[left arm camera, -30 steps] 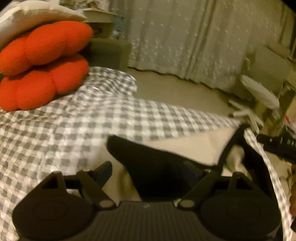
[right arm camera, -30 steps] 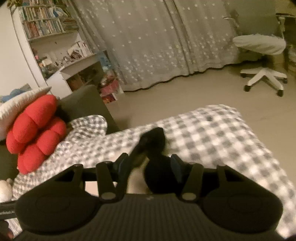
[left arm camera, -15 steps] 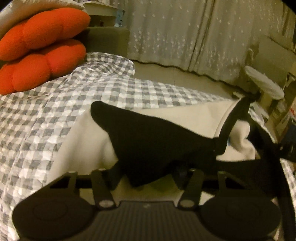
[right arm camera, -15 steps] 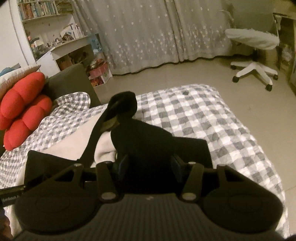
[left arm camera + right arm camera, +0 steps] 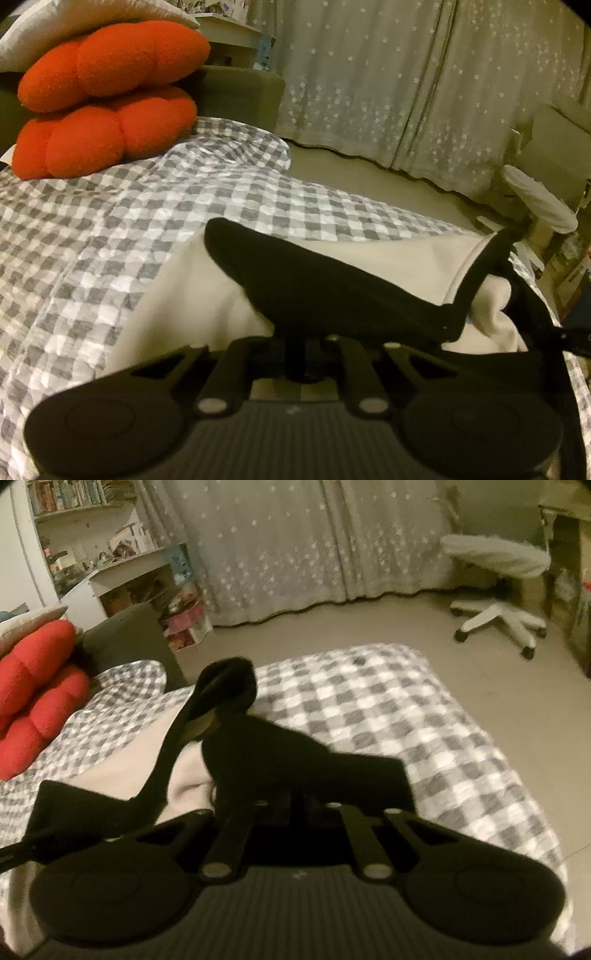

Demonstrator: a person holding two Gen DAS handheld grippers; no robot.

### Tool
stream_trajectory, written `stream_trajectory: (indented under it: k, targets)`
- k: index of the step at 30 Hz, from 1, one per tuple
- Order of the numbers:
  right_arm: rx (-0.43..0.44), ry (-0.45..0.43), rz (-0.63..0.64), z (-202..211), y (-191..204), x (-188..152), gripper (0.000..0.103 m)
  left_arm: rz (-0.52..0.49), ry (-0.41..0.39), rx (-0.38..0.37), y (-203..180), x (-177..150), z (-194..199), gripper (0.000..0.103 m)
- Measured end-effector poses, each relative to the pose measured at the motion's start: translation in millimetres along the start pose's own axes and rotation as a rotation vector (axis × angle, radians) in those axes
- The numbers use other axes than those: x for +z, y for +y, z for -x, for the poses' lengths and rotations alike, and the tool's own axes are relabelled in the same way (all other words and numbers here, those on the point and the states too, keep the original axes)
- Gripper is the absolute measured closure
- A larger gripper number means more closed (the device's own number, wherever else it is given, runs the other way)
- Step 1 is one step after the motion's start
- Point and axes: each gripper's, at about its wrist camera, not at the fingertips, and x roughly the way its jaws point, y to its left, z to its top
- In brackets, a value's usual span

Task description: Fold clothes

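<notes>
Gripping the black-and-cream fabric garment [image 5: 332, 280] crosswise, your left gripper [image 5: 295, 341] was closing; right gripper [image 5: 297, 805] clamped it, both nearside.

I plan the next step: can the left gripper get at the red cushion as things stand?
Probably not at once. The left gripper is closing on the garment's black sleeve, and the red cushion lies far across the checked cover.

garment [image 5: 332, 288] on bedspread [image 5: 110, 229] | cushions [image 5: 107, 96] behind-left | chair [image 5: 498, 587] right, on floor
</notes>
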Motion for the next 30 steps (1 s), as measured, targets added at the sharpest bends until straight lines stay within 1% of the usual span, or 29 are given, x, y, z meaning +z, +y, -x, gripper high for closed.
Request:
stream_trajectory:
  k: [3,7,8,9,11,13,15,16,17,18,19,20,21,22,23,25,28,30]
  targets:
    - [-0.042,-0.036,0.011,4.1,-2.6,1.8,0.099,0.004,-0.021,0.016,3.0,2.2,3.1,0.096]
    - [-0.014,-0.03,-0.03,6.1,-13.6,3.7,0.099,-0.016,-0.093,0.067,6.7,8.7,11.3,0.096]
    - [-0.007,-0.026,-0.043,6.2,-15.7,4.1,0.097,-0.036,-0.123,0.092,6.9,11.4,12.8,0.096]
    - [0.0,-0.021,-0.055,6.1,-17.6,4.4,0.089,-0.059,-0.157,0.121,7.1,14.8,13.7,0.096]
    - [0.016,-0.009,-0.07,5.6,-19.9,4.4,0.088,-0.087,-0.205,0.164,9.8,21.5,12.3,0.096]
    - [0.035,0.001,-0.081,6.0,-20.6,4.3,0.088,-0.078,-0.222,0.174,15.7,27.0,7.2,0.095]
    - [0.056,0.01,-0.084,6.9,-19.2,3.8,0.088,-0.045,-0.217,0.157,22.7,30.5,1.2,0.095]
    - [0.067,0.015,-0.082,7.4,-17.7,3.6,0.087,-0.032,-0.213,0.15,25.5,31.3,-1.4,0.094]
    - [0.078,0.019,-0.077,7.8,-15.9,3.4,0.083,-0.024,-0.207,0.144,27.5,31.2,-3.4,0.091]
    - [0.086,0.021,-0.074,8.4,-14.1,3.1,0.071,-0.013,-0.194,0.136,29.3,31.1,-5.1,0.09]
    - [0.096,0.022,-0.069,9.2,-11.8,2.7,0.064,0.003,-0.172,0.126,31.2,31.0,-6.4,0.089]
    - [0.108,0.021,-0.064,10.2,-9.7,2.4,0.056,0.022,-0.15,0.11,33.1,31.1,-6.4,0.086]
    - [0.12,0.02,-0.057,11.3,-7.7,2.3,0.056,0.044,-0.128,0.089,35.3,31.5,-5.0,0.084]
    - [0.129,0.021,-0.047,12.4,-5.2,2.2,0.056,0.062,-0.11,0.07,37.4,31.4,-2.9,0.078]
    - [0.135,0.023,-0.038,13.0,-2.9,2.3,0.056,0.077,-0.097,0.053,39.3,30.7,0.0,0.068]
    - [0.143,0.031,-0.022,13.7,1.4,2.0,0.056,0.114,-0.065,0.022,44.2,28.3,5.9,0.06]
    - [0.142,0.053,-0.007,12.9,6.5,1.3,0.056,0.186,0.019,-0.048,51.0,22.3,8.1,0.06]
    - [0.14,0.064,0.001,12.4,8.9,0.1,0.056,0.243,0.093,-0.125,52.3,16.6,3.2,0.06]
